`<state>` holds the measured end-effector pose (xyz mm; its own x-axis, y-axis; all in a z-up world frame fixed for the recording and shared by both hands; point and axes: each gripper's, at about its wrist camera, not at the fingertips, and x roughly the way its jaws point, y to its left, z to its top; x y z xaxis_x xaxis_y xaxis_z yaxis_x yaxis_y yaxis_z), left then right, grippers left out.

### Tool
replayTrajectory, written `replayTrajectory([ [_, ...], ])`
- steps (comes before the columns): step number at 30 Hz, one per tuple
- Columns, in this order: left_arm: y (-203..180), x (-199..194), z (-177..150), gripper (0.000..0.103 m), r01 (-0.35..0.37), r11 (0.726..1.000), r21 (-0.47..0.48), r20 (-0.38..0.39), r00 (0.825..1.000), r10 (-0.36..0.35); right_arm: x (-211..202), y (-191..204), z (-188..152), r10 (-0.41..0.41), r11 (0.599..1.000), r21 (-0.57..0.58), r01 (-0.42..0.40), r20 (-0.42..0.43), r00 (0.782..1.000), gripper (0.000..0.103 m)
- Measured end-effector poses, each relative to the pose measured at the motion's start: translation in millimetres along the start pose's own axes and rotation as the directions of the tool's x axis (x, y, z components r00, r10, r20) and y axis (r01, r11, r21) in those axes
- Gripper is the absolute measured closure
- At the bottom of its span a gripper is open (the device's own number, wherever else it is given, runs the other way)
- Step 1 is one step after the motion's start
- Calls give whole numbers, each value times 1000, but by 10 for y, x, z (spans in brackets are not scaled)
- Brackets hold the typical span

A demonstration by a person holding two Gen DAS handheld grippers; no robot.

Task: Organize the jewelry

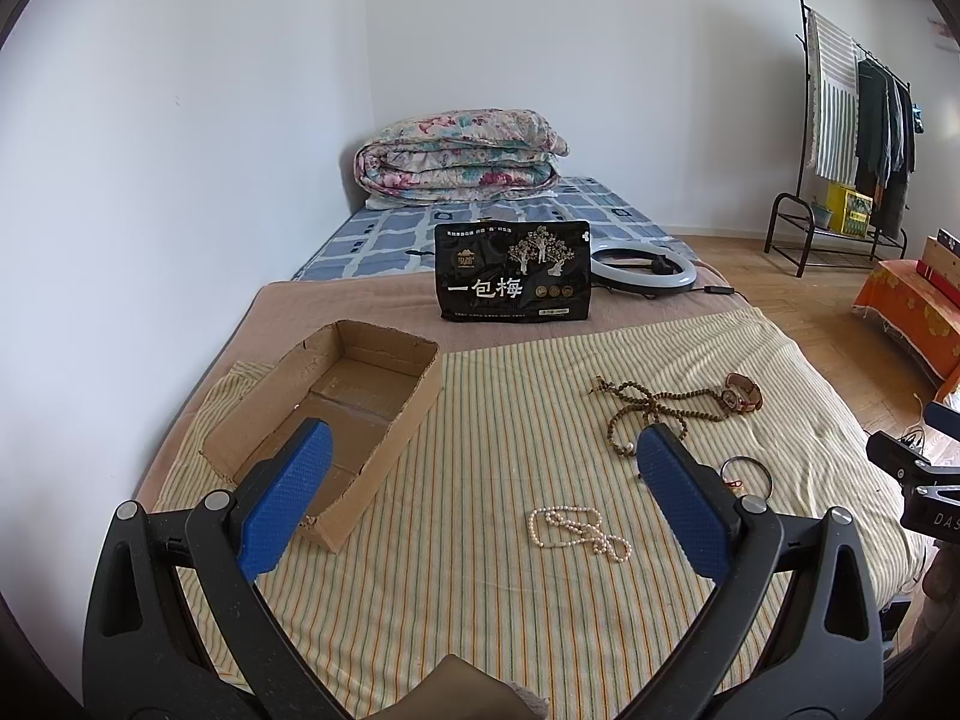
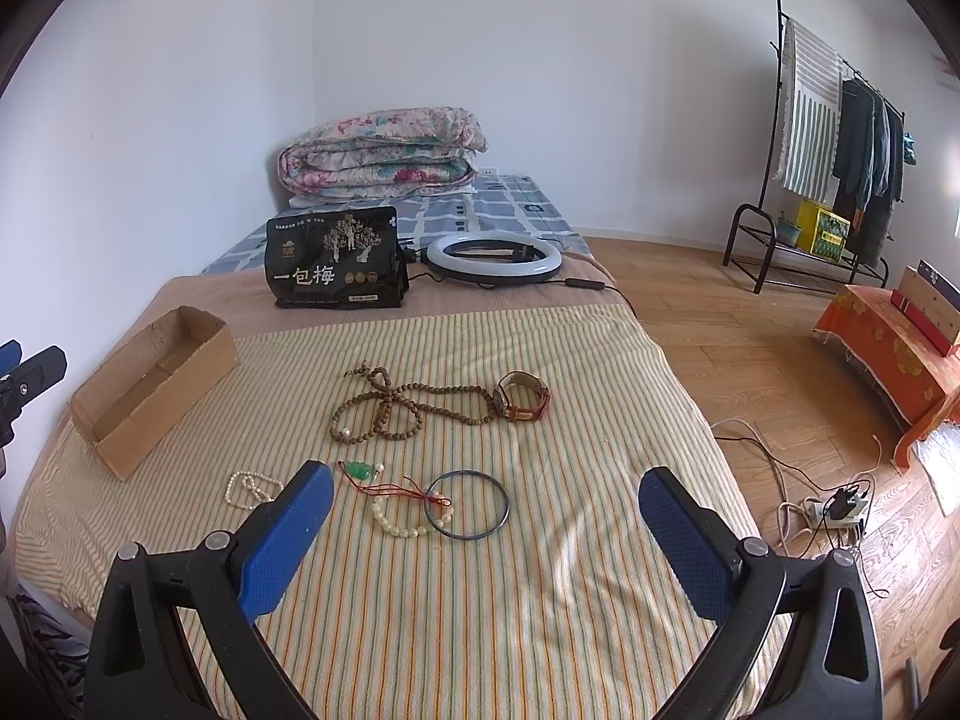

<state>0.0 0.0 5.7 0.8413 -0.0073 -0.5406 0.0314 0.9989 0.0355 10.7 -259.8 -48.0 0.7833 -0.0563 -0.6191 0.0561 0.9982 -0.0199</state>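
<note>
Both tongs spread, holding nothing: left tongs (image 1: 480, 486) | right tongs (image 2: 486, 528) | jewelry loose on striped bed cover (image 2: 540, 600): pearl strand (image 1: 579, 531), wooden beads (image 2: 390, 405), watch (image 2: 522, 403), bangle (image 2: 468, 504) | cardboard box (image 1: 336, 414) bare at left, likely the collecting bin | nothing sorted yet.

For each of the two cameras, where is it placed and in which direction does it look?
Left wrist: on the left gripper, open above the striped cloth, facing the far wall; cardboard box just ahead, right gripper at its right edge.
Right wrist: on the right gripper, open, facing the same way from further right; bangle ahead, left gripper at its left edge.
Shared: box, brown bead necklace, watch, pearl necklace, black bag.
</note>
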Motion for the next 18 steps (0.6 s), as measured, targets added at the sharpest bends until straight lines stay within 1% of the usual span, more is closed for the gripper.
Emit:
replayTrajectory([
  [18, -2, -1, -5, 0, -1, 1000, 0, 0, 1000, 1, 21, -9, -19, 5, 1000, 3, -5, -11, 1000, 0],
])
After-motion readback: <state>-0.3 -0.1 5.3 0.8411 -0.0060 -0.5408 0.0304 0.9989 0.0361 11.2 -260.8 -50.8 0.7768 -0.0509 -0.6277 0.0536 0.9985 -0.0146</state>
